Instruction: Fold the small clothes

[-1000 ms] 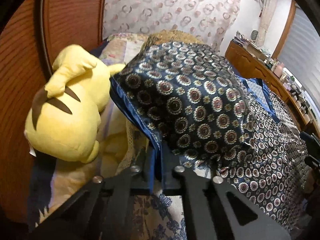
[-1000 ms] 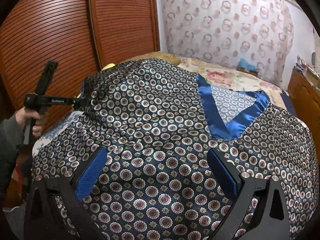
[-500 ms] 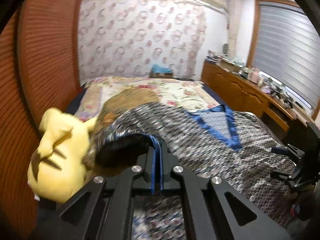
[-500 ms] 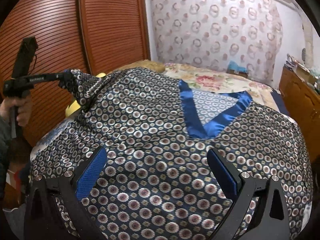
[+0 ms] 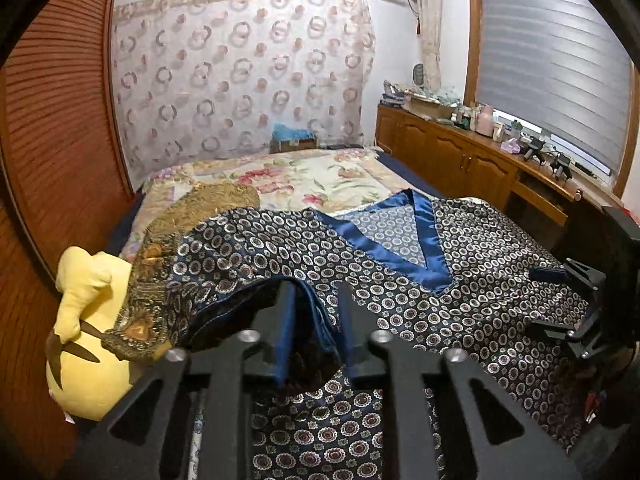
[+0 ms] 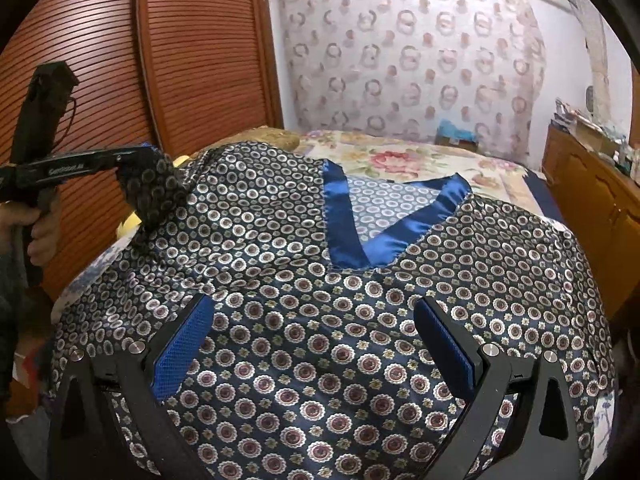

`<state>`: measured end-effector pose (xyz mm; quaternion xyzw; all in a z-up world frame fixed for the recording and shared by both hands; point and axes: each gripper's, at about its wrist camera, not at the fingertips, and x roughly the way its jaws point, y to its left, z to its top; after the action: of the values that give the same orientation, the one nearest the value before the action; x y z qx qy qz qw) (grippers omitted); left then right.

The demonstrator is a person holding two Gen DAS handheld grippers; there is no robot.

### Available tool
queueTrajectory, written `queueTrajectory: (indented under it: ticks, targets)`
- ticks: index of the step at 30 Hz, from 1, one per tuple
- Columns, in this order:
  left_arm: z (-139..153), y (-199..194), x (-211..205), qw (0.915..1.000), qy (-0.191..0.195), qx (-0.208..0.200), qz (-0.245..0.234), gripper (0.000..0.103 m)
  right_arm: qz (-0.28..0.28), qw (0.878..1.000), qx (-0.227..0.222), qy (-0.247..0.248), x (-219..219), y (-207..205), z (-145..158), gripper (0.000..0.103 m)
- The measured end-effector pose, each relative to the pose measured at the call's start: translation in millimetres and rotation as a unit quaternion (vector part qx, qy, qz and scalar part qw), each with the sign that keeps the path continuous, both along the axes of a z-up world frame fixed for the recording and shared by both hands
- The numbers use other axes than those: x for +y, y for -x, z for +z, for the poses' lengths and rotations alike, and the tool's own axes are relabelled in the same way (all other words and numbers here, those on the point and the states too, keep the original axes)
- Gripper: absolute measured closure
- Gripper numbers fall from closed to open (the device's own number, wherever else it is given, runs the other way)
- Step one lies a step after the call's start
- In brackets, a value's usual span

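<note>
one patterned top (image 6: 320, 320), navy with round medallions and a shiny blue v-neck band (image 6: 344, 216), lies spread over the near half of the bed (image 5: 320, 176), neckline toward the far end. the left gripper (image 5: 316, 320), at the left side of the bed, has a bunched fold of the top's blue-edged hem between its fingers (image 5: 284, 320); the fingers are opening, a narrow gap shows between them, and the cloth hangs there loosely, lifted off the bed. in the right wrist view the same gripper appears at far left, held by a hand (image 6: 40, 228), with the cloth draping from its tip. the right gripper (image 6: 316, 340) hovers over the near middle of the top with its two blue-padded fingers (image 6: 184, 344) wide apart and nothing pinched between them. one yellow plush toy (image 5: 92, 340) sits at the bed's left edge against the wooden slatted doors (image 5: 52, 140), with one brown-gold embroidered cloth (image 5: 168, 272) draped partly over it and beside the top. at the far end of the bed one small box (image 5: 294, 142) holds something blue. a wooden cabinet (image 5: 460, 156) along the right wall carries many small items, too small to count.
</note>
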<state>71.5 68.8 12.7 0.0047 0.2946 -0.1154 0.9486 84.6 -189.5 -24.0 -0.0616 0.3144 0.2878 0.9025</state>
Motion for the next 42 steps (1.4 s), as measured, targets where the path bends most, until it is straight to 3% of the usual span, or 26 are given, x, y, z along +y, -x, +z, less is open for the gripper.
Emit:
queueTrajectory:
  ticks: [1,6,12,17,24,34,38,40,41,42]
  targets:
    - [1.9,1.2,0.7,1.0000,0.003,-0.002,-0.001,0.077,0.000,1.000,-0.001,0.000,0.2,-0.4,0.2,0.001]
    - [13.3,23.7,16.6,0.9993,0.020,-0.028,0.017,0.049,0.011,1.000,-0.005,0.005,9.9,-5.9,5.3,0.001]
    - [13.4,43.1,36.5,0.9981,0.008,-0.040,0.046,0.047,0.048,0.999,-0.014,0.010,38.5,-12.9,17.0,0.003]
    - [1.4,55.7,58.6,0.9967,0.015,-0.037,0.071,0.046,0.105,0.994,-0.016,0.008,79.0,-16.8,24.7,0.012]
    - [-15.0,65.4,77.6,0.9945,0.024,-0.028,0.098,0.045,0.191,0.981,-0.006,0.026,157.4,-24.1,16.6,0.038]
    - [-33.2,77.5,98.1,0.9917,0.037,-0.019,0.122,0.044,0.268,0.960,0.004,0.080,245.1,-30.2,-2.7,0.046]
    - [-37.4,79.6,99.5,0.9915,0.041,-0.016,0.123,0.044,0.268,0.957,-0.002,0.110,261.7,-35.3,-10.3,0.059]
    - [-37.8,80.8,99.1,0.9915,0.042,-0.017,0.122,0.044,0.265,0.956,-0.002,0.125,265.2,-39.2,-14.0,0.071]
    - [-38.5,81.1,98.2,0.9916,0.043,-0.017,0.121,0.044,0.261,0.956,-0.001,0.137,266.9,-41.3,-16.6,0.084]
    - [-39.0,81.3,98.4,0.9916,0.044,-0.017,0.121,0.044,0.262,0.955,-0.001,0.141,266.6,-42.2,-17.1,0.090]
